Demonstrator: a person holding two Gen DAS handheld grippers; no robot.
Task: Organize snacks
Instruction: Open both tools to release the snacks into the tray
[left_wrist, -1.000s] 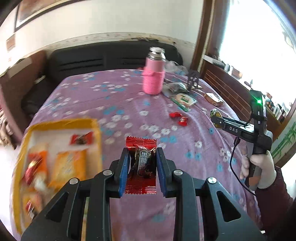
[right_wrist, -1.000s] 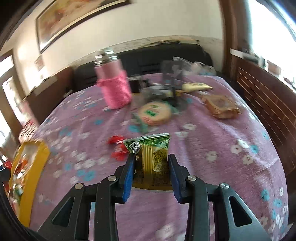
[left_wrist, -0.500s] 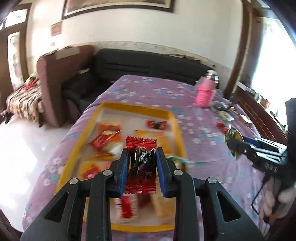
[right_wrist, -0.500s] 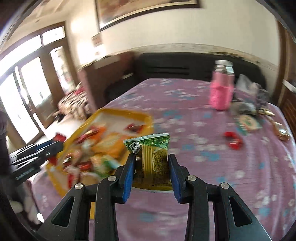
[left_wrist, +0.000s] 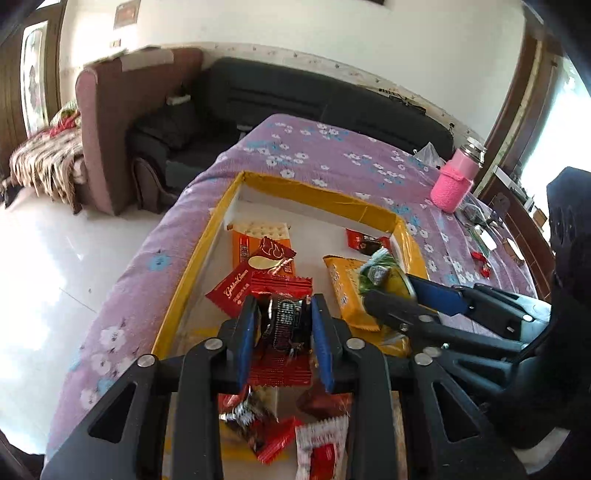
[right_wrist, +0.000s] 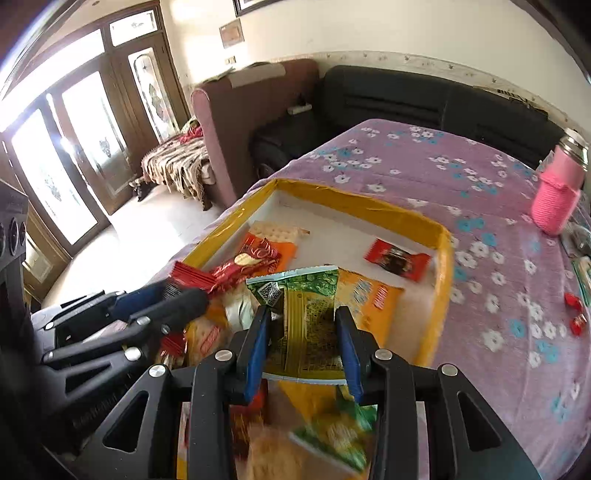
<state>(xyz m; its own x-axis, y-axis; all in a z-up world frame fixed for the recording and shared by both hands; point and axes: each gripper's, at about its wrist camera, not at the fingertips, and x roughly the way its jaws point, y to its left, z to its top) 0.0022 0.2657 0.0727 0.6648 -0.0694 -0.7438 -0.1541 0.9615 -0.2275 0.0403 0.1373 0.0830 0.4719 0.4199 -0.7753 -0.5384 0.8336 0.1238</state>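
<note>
My left gripper (left_wrist: 282, 308) is shut on a small red candy packet (left_wrist: 280, 332) and hangs over the yellow-rimmed tray (left_wrist: 314, 190). My right gripper (right_wrist: 303, 319) is shut on a green and yellow snack packet (right_wrist: 306, 317) and hovers over the same tray (right_wrist: 354, 205). Each gripper shows in the other's view: the right gripper (left_wrist: 395, 286) comes in from the right, the left gripper (right_wrist: 181, 291) from the left. Inside the tray lie several snacks: an orange cracker pack (left_wrist: 260, 238), a red packet (left_wrist: 236, 291), a small red and black candy (right_wrist: 397, 258).
The tray sits on a table under a purple flowered cloth (right_wrist: 480, 184). A pink-sleeved bottle (left_wrist: 456, 181) and small red candies (right_wrist: 576, 314) are at the far right. A black sofa (left_wrist: 295, 99) and a brown armchair (left_wrist: 122, 122) stand beyond the table.
Both grippers have swung left from the right part of the table to over the tray, each keeping its packet. They now hang close side by side.
</note>
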